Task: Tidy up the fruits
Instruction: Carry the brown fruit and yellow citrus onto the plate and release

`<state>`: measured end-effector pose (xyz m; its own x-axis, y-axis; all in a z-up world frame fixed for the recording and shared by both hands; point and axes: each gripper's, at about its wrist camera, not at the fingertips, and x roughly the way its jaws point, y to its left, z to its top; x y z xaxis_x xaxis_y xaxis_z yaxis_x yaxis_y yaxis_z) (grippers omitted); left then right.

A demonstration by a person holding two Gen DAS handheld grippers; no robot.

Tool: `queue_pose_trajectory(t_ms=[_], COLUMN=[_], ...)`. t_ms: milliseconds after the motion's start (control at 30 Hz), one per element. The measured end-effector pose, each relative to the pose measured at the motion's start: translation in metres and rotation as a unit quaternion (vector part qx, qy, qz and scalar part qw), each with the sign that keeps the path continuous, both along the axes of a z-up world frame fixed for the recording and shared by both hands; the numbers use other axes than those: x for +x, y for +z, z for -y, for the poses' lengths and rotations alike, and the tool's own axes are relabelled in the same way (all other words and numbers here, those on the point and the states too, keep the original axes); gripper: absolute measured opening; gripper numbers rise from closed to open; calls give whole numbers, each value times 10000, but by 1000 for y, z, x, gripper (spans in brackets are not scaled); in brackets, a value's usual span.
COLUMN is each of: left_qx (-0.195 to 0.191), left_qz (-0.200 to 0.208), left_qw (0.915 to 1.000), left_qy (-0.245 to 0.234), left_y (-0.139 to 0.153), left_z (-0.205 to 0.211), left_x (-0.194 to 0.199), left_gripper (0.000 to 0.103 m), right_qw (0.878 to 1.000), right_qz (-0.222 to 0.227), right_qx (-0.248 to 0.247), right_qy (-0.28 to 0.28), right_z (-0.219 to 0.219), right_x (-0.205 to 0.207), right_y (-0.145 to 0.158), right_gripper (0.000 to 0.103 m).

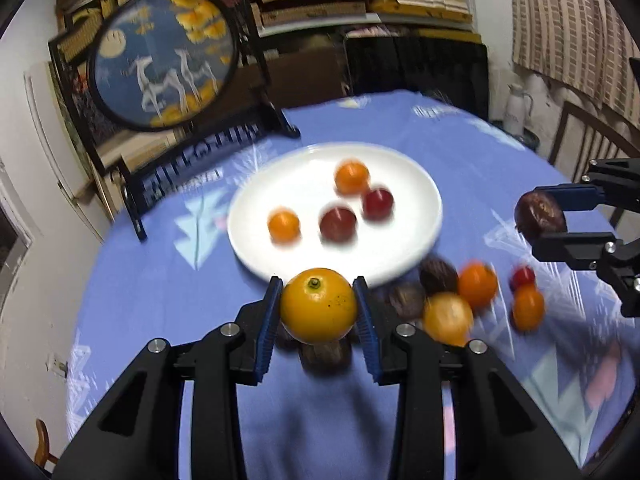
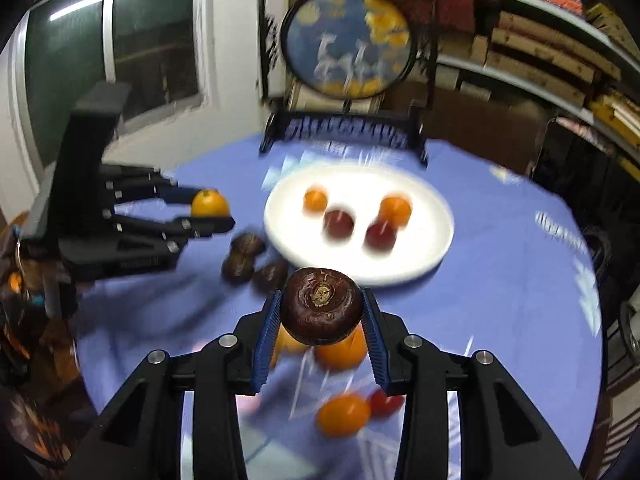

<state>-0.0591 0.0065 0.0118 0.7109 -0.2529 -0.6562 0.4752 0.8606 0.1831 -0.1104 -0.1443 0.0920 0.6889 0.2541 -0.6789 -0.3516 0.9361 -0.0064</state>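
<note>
Left tool (image 1: 319, 307) clamps a smooth round orange (image 1: 319, 304); right tool (image 2: 321, 312) clamps a wrinkled brown fruit (image 2: 321, 306).

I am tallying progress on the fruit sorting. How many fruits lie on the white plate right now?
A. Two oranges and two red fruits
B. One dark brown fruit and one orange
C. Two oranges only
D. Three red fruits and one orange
A: the white plate holds two oranges and two red fruits, seen in both wrist views.
</note>
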Motion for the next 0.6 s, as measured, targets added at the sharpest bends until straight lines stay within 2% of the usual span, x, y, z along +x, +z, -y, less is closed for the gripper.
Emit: queue_pose_trajectory(t_ms=[100,233,367,600], left_qx=[-125,-238,-325,-406], left_qz=[70,-17,-199,-505], left_qw=[9998,9992,9977,9956], left_qy=[152,311,562,671], left_y=[12,11,0,-33], left_z=[8,17,23,29], left_x=[25,58,93,116], left_gripper=[35,35,35,35], right_qw=[9997,9988,9973,9945], right_qz=[149,168,18,-379], right_qx=[186,451,693,829], right_qy=[-27,-96,-242,-516], right_z=[1,0,-2,0], right_x=[23,56,91,141], right_y=[9,6,-9,-43], right_gripper=[40,40,40,40])
